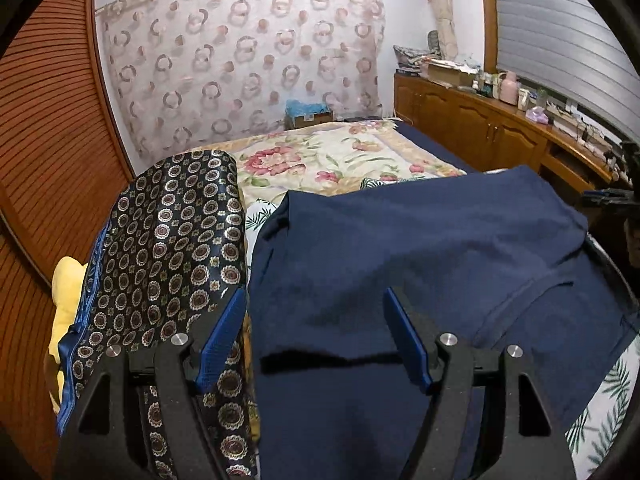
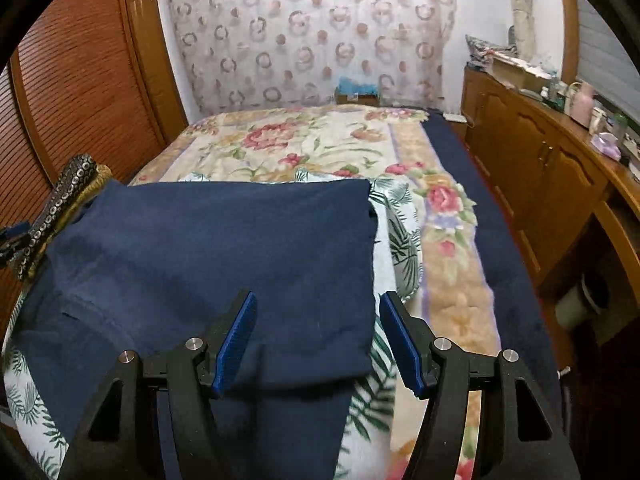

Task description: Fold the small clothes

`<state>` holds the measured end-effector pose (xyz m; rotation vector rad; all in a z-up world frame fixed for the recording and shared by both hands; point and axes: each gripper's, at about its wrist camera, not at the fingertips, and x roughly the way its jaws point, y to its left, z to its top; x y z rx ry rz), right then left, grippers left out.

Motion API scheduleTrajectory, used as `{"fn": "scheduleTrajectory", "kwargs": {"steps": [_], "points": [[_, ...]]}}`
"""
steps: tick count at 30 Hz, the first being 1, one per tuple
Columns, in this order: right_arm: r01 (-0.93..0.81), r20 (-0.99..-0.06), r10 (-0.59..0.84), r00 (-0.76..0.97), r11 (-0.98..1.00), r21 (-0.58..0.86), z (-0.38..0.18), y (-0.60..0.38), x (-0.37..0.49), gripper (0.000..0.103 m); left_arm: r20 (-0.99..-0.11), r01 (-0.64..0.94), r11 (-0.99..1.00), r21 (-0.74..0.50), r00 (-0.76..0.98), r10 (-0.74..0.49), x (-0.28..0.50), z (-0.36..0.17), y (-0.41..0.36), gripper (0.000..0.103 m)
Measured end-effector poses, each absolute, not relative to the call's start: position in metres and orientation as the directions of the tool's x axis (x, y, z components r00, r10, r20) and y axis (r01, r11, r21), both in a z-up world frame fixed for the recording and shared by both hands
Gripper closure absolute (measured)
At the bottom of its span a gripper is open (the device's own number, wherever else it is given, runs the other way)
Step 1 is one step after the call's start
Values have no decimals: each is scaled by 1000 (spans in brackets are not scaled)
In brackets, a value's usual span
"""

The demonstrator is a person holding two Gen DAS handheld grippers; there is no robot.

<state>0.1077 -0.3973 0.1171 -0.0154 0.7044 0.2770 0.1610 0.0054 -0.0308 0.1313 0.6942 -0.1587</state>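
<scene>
My left gripper and right gripper gape wide, empty, low in frame over the navy garment (partly folded) on the bed.

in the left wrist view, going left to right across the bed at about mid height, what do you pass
wooden slatted door → yellow cloth → dark medallion-patterned cloth → navy garment → the other gripper at the right edge
</scene>
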Motion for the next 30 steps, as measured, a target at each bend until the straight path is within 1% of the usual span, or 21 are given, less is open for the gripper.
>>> {"fn": "scheduleTrajectory", "kwargs": {"steps": [5,7,8,9,10,13,19,23,27,28,29,30], "points": [[-217,-631,227,742,972,95,114,-394,89,37,-675,201,978,63,730,-106,155,-38,7,32],[-211,-637,225,737,972,99,110,-391,84,37,-693,205,977,55,712,-110,155,-44,8,46],[-210,-643,225,732,972,102,108,-390,83,37,-709,209,977,45,696,-116,158,-49,8,48],[-208,-649,223,728,973,102,107,-389,82,37,-720,210,977,38,684,-119,160,-52,8,53],[-207,-654,224,722,973,104,105,-388,82,37,-732,204,978,34,671,-115,164,-57,8,55],[-208,-675,233,700,971,120,98,-384,83,37,-761,187,981,54,644,-81,176,-69,5,55],[-229,-688,249,682,966,122,98,-374,91,37,-813,206,971,124,582,-20,195,-86,-8,55],[-235,-706,239,667,966,105,93,-367,97,37,-818,221,962,160,575,4,196,-90,-15,55],[-226,-720,233,653,968,108,89,-367,105,37,-818,228,961,155,576,-5,199,-90,-14,56],[-228,-721,241,649,967,118,88,-368,108,37,-818,235,960,152,575,-12,200,-90,-14,59],[-229,-722,244,647,966,121,89,-366,109,42,-820,244,960,141,572,-24,201,-90,-14,62],[-232,-723,248,644,965,124,88,-365,110,48,-821,246,960,132,569,-33,205,-89,-15,69]]}}
